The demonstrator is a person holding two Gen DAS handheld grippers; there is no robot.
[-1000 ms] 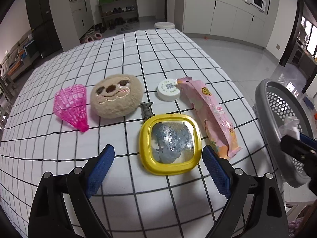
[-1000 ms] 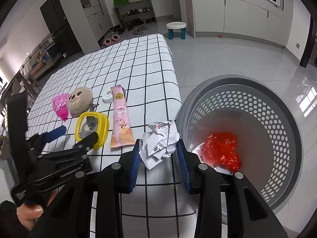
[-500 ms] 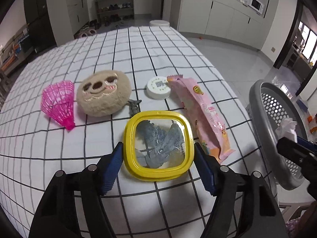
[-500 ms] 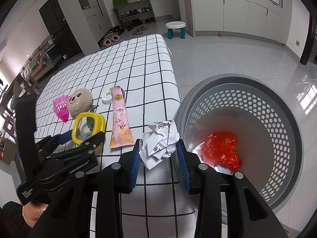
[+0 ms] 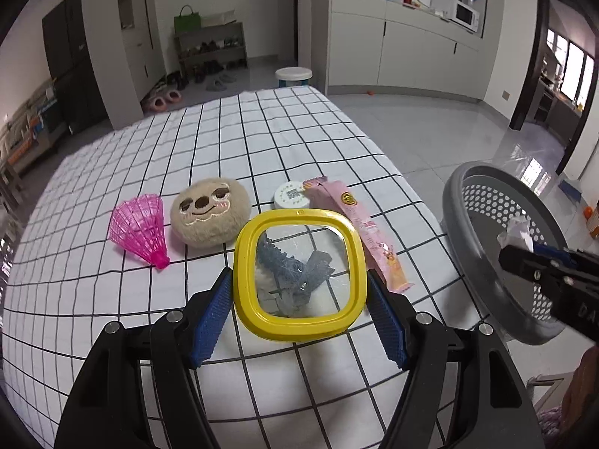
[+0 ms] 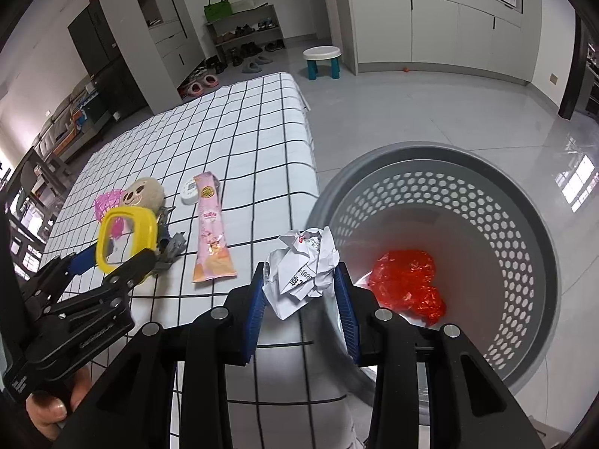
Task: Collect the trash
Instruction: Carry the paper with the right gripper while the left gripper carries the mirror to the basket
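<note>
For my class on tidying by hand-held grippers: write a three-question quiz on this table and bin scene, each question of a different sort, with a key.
1. True or false: the grey basket is empty.
2. Multiple choice: what does the right gripper hold? A) crumpled white paper B) the pink snack wrapper C) the white round lid
3. Short answer: which object sits between the pads of the left gripper, and is it flat on the cloth?

Key
1. False: a red crumpled bag lies in it.
2. A.
3. The yellow-framed mirror; no, it is tilted up off the cloth.
</note>
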